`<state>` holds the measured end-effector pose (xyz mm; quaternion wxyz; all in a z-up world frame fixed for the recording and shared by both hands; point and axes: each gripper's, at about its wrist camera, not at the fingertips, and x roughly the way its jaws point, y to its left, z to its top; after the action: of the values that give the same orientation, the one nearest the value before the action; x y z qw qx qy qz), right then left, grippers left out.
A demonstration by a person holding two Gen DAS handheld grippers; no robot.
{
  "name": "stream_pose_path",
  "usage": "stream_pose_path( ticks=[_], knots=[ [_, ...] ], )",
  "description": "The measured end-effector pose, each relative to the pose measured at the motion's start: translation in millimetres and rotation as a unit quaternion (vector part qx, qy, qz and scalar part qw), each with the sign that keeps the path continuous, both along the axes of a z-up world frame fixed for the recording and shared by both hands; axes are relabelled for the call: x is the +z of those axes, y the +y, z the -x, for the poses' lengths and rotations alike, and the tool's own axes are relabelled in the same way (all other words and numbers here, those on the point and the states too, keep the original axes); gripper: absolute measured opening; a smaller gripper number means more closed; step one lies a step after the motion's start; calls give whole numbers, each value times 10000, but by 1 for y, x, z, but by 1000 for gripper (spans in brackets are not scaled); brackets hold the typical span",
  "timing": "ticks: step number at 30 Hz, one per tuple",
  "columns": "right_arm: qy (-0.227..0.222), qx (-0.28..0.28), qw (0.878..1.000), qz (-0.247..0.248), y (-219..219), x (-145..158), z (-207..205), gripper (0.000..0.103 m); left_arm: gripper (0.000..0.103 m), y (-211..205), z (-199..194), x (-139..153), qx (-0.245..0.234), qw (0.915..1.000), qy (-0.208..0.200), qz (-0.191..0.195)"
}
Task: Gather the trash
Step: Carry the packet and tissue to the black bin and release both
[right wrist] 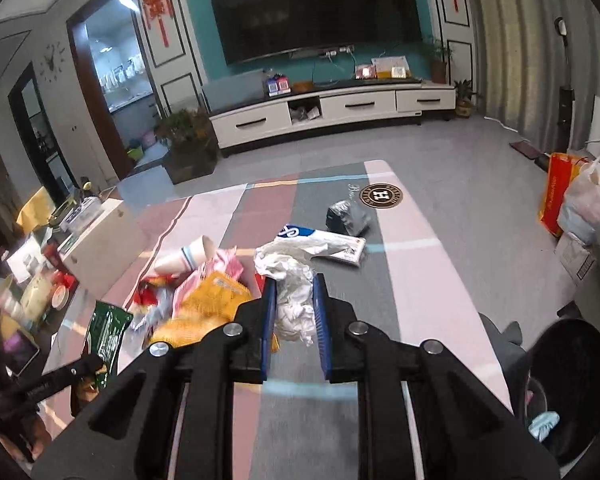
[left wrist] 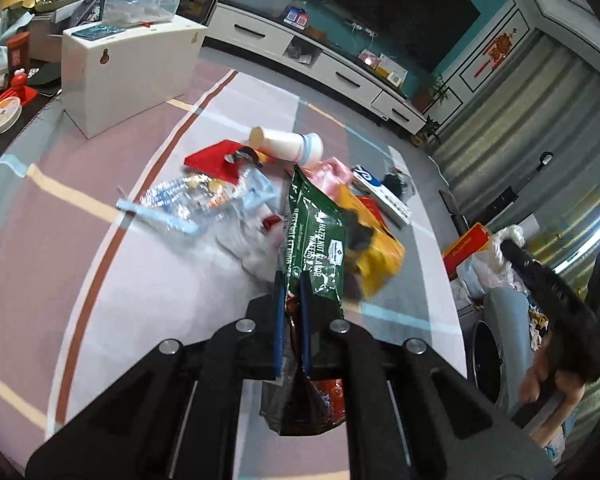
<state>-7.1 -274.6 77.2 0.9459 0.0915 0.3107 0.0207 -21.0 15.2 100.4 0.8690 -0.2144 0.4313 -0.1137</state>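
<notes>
Left gripper [left wrist: 291,280] clamps green hazelnut wafer wrapper [left wrist: 316,236] above striped table [left wrist: 100,240]; right gripper [right wrist: 294,300] pinches crumpled white tissue [right wrist: 292,280]; paper cup [left wrist: 286,146] lies beyond.

A home living room: a big wall television [right wrist: 316,8] above a low white drawer cabinet [right wrist: 332,114], red knot ornaments [right wrist: 156,4], potted plants [right wrist: 186,128], a striped rug [right wrist: 412,288].

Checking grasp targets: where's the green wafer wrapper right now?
Clamped in the left tool, lifted over the mat in the left wrist view, with the yellow bag just right of it. The right wrist view shows the green wafer wrapper at lower left.
</notes>
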Motion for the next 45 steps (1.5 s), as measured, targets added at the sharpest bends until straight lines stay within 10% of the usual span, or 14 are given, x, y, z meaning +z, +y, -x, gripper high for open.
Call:
stream_pose_path(
  ticks=[22,45],
  knots=[
    [-547,237,9981,-128,-11,19,78,20,8,-89,70,61,9,9883,-1250,-868],
    [-882,-832,9923,-262,-85,19,119,21,8,-191,60,71,-755,9752,-1730,-1153]
  ],
)
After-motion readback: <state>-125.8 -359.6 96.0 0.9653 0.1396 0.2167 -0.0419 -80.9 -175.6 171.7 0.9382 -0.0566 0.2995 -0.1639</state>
